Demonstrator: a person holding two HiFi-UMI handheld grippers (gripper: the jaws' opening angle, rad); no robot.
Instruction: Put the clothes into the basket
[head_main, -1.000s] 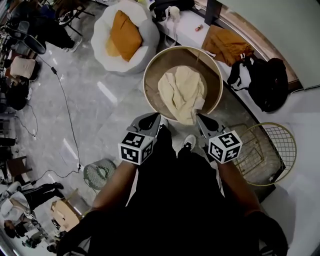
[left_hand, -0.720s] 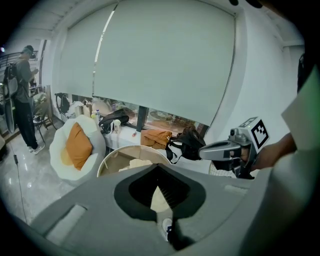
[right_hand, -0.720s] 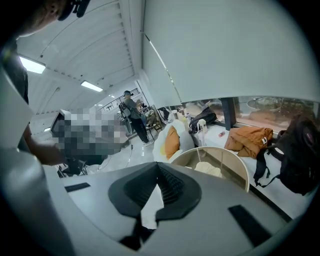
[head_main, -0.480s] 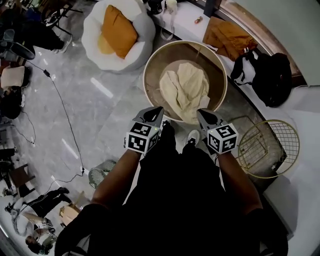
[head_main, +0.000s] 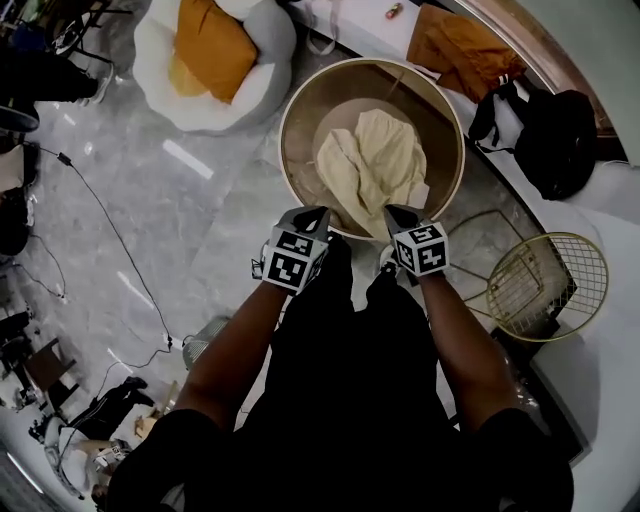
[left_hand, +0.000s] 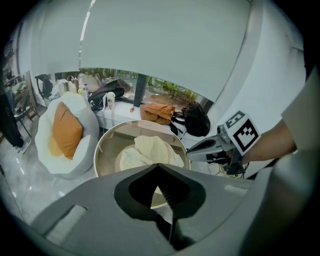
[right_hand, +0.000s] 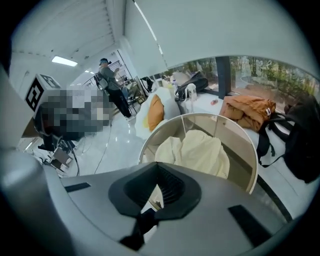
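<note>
Where the person stands, the round tan basket (head_main: 298, 140) sits at 12 o'clock, just beyond both grippers. At its 10 o'clock is a white beanbag chair (head_main: 270, 45) holding an orange cushion (head_main: 208, 45). A cream garment (head_main: 370, 160) lies heaped inside the basket, and an orange garment (head_main: 455, 45) lies at 1 o'clock. The left gripper (head_main: 310, 213) and right gripper (head_main: 397, 213) hover at the near rim, jaws pressed together, both empty.

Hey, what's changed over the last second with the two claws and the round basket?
The left claw and right claw have sunk toward the near rim of the round tan basket. Neither took hold of anything; both are shut and empty. The cream cloth lies in the basket as before.
</note>
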